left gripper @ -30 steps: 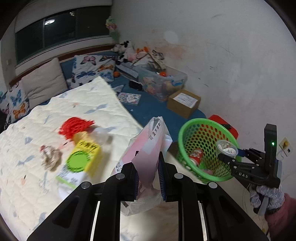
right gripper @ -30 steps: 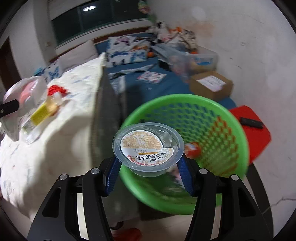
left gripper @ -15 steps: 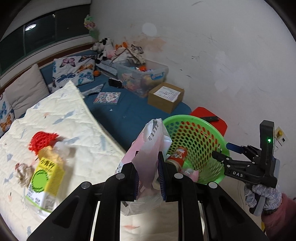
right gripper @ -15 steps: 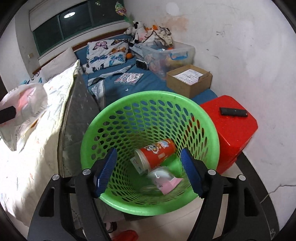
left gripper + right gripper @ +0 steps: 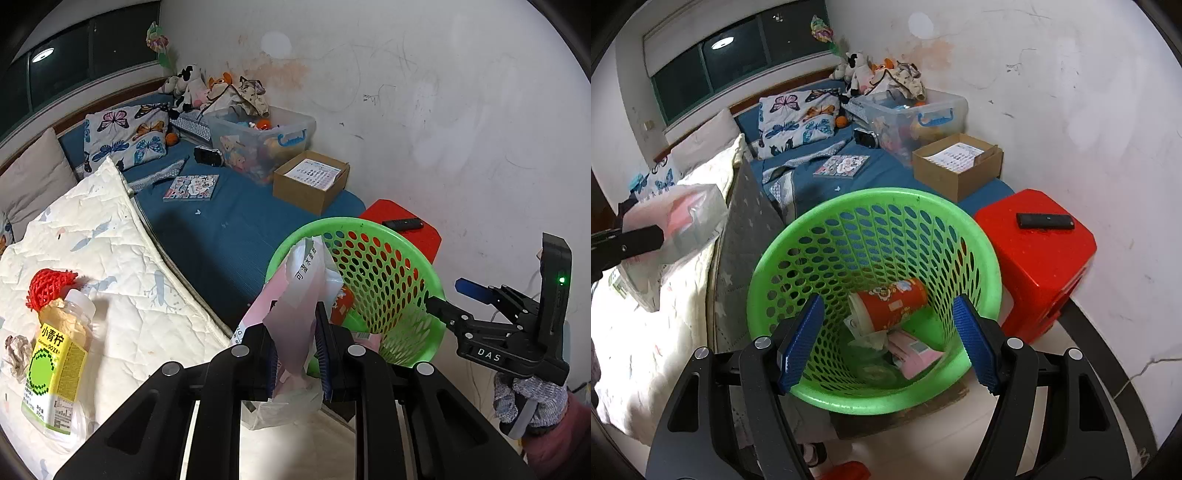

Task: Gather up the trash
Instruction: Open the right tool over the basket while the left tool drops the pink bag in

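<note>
The green basket [image 5: 875, 291] stands on the floor against the foot of the bed [image 5: 110, 258], and everything else is placed from it. The right gripper [image 5: 888, 343] hangs just above the basket's near rim with its blue fingers [image 5: 801, 343] spread wide and nothing between them. Down in the basket lie a red paper cup [image 5: 890, 306] on its side, a pink packet [image 5: 916, 356] beside it toward the near wall, and a clear plastic tub [image 5: 871, 365] at the bottom, partly hidden under the other pieces.

The left gripper [image 5: 295, 352] is at the basket's bed side, its fingers [image 5: 271, 363] closed on a crumpled plastic bag [image 5: 299, 295], white and pink with printed characters. The bag's top reaches up in front of the basket's rim; its bottom sags below the fingers.

On the bed's white quilt, well away from the basket, rest a bottle with a yellow and green label [image 5: 55, 365], a red mesh sleeve [image 5: 50, 290] at its cap end, and a wad of crumpled paper [image 5: 16, 352]. On the basket's far side from the bed is a red stool [image 5: 1038, 254] with a black remote [image 5: 1045, 220] on top.
</note>
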A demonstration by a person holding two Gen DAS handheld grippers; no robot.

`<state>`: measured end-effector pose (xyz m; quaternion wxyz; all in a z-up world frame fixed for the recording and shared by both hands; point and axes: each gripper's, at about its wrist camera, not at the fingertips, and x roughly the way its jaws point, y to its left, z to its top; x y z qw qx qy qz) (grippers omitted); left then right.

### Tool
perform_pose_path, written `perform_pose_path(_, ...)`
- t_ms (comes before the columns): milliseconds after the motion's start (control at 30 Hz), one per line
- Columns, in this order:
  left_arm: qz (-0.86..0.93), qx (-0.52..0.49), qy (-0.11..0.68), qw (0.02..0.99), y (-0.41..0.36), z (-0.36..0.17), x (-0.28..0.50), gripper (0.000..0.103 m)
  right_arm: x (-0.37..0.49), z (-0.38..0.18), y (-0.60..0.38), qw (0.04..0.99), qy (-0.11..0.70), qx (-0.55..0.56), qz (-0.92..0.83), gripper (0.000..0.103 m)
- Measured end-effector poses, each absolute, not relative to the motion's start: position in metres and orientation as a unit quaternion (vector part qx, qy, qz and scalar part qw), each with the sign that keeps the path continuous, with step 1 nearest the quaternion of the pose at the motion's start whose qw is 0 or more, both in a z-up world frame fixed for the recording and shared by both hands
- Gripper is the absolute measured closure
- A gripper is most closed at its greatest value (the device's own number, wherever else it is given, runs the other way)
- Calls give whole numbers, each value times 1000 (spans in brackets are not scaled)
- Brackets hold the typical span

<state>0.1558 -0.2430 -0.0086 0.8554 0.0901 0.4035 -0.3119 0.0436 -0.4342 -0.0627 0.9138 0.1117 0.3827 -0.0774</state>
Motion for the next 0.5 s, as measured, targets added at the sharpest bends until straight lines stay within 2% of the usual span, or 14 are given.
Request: perform_pose_path(500,-326,99,430,836,-276,-31,169,85,31,-61,-443,914,378,125,-82,31)
